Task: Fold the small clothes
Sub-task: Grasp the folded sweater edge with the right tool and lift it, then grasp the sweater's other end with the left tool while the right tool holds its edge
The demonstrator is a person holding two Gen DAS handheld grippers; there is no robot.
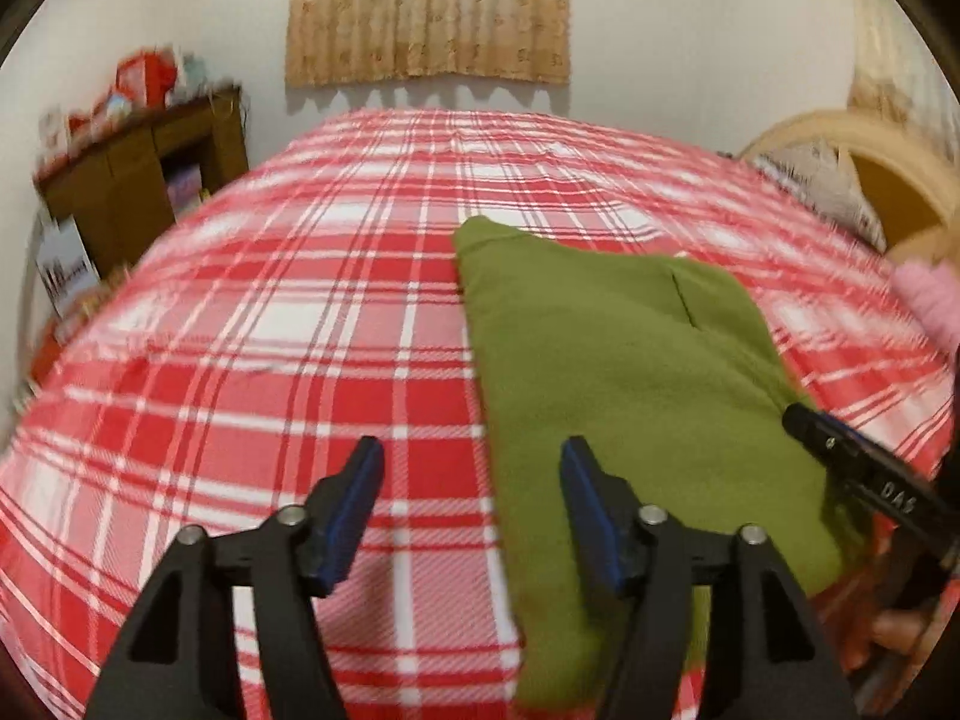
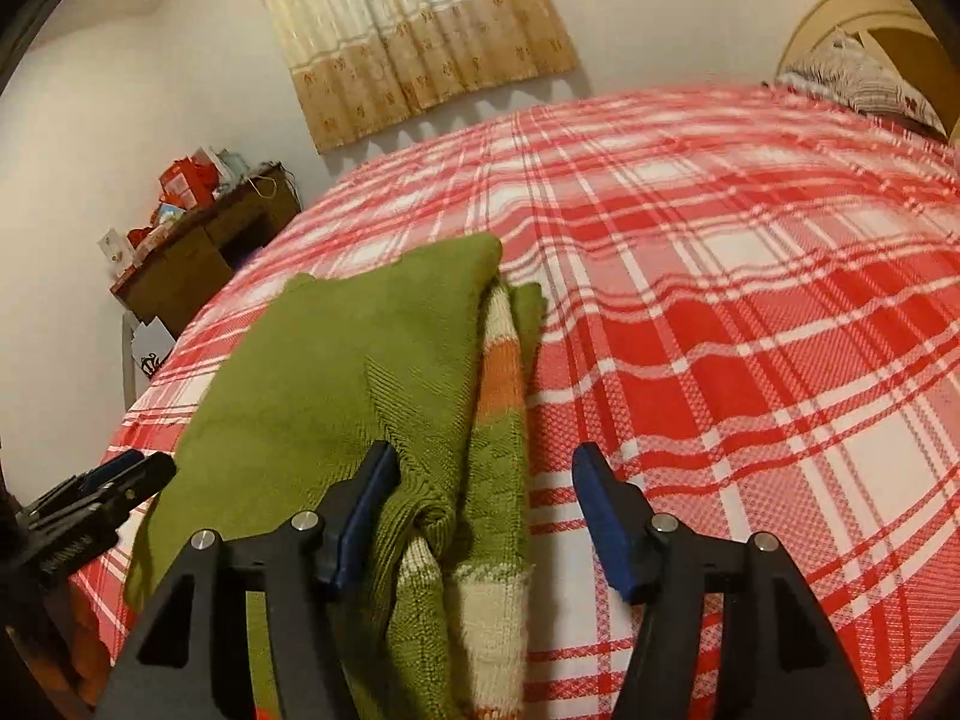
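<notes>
A folded green knit sweater (image 2: 336,372) lay on the red plaid bedspread (image 2: 750,300). The right gripper (image 2: 483,516) stood wide open, empty, over the sweater's right edge. The left gripper (image 1: 471,510) was equally wide, holding nothing, straddling the left edge. Only the right wrist view showed the cream and orange stripes (image 2: 501,372); only the left showed a pink cloth (image 1: 930,300).

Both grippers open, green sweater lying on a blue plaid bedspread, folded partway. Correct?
Almost: the bedspread is red and white plaid, not blue, as the right wrist view shows. The rest holds: left gripper and right gripper are both open, and the green sweater lies partly folded.
</notes>
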